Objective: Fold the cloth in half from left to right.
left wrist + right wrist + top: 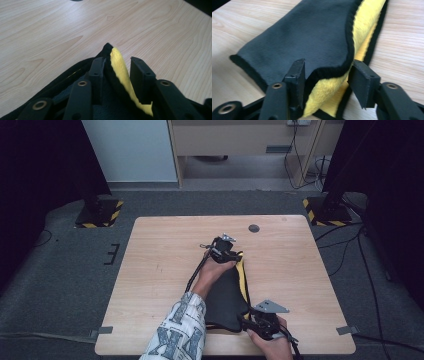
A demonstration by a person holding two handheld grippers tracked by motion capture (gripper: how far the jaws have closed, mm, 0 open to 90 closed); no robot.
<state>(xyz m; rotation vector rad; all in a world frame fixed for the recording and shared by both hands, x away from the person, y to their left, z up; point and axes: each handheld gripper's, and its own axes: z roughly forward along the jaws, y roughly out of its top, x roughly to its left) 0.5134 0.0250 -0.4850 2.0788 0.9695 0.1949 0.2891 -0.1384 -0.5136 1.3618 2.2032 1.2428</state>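
Observation:
A folded cloth [227,295], dark grey outside and yellow inside, lies on the wooden table [165,260] right of centre. My left gripper [234,256] is at its far end. In the left gripper view the gripper [117,61] is open astride the far corner of the cloth [112,102], which rests against one jaw and stands off the other. My right gripper [248,320] is at the cloth's near end. In the right gripper view it [328,63] is open, with the cloth's [307,30] folded near corner between its jaws.
A dark round grommet [254,228] sits near the table's far edge. Tape tabs [105,330] [347,330] mark the front corners. Black-and-yellow stand bases [100,214] [325,211] and cables lie on the floor beyond the table.

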